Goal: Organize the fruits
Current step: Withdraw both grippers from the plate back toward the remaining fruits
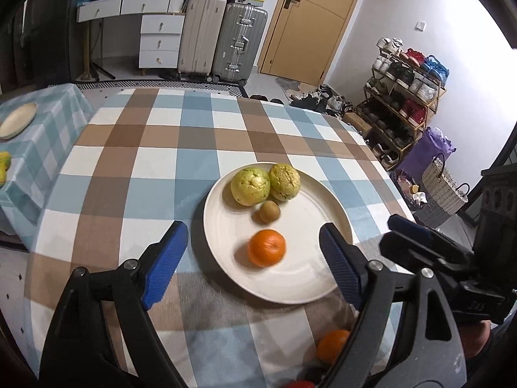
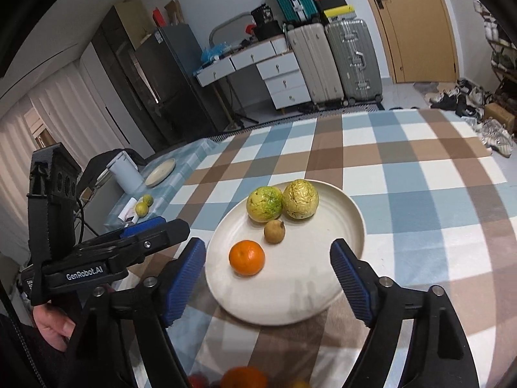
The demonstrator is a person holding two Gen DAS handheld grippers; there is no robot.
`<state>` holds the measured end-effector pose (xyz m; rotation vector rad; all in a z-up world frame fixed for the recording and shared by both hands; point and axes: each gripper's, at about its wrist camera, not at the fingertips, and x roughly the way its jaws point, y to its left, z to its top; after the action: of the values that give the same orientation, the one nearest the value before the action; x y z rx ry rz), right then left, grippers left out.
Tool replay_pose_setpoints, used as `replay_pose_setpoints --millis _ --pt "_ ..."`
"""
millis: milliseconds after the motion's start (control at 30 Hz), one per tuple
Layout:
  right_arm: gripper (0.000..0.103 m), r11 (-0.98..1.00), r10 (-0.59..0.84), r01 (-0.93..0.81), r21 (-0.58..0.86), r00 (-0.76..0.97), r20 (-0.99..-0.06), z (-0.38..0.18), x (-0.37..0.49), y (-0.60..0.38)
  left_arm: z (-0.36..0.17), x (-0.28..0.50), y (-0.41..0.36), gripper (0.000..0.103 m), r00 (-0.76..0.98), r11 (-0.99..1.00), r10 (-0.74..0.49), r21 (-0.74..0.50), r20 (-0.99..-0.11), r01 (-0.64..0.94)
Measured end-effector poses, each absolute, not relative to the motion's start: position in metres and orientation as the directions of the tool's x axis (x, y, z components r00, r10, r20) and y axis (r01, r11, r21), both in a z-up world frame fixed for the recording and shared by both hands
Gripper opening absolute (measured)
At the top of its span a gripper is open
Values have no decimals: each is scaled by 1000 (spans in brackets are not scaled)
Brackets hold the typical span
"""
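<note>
Here, an orange (image 1: 267, 247) lies loose on a white plate (image 1: 326, 200), between and beyond the spread blue pads of the left gripper (image 1: 255, 265), touching neither. The right gripper (image 2: 269, 283) hangs over the same plate's near rim with its jaws parted wide and nothing between them; from its camera the orange sits just ahead of its left pad. No fruit is held by either tool. The plate rests on a checked tablecloth (image 1: 155, 148) and holds four fruits: two large yellow-green fruits (image 1: 250, 187) side by side and touching at its far side, a small brown fruit (image 1: 269, 211) just before them, and the orange nearest the grippers, apart from the rest. A second orange (image 1: 332, 346) lies on the cloth close under the left gripper, outside the plate. An empty cream plate (image 2: 160, 172) sits on the adjoining table.
</note>
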<state>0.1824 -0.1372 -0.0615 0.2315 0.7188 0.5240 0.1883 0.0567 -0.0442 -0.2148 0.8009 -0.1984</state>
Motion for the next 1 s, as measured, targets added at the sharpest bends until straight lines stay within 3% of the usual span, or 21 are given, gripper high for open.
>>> replay_pose_setpoints --millis 300,533,1000 --pt "93 850 525 -393 350 681 -511 -45 128 -148 -27 132 46 101 720 972 -214 -218 -660 90" --pt "103 854 518 -403 328 708 -479 -43 91 -154 -26 94 47 102 736 979 -184 -190 -652 76" --pt "103 855 518 -421 302 708 -481 -72 33 -165 -62 40 33 102 702 978 -200 -180 -683 104"
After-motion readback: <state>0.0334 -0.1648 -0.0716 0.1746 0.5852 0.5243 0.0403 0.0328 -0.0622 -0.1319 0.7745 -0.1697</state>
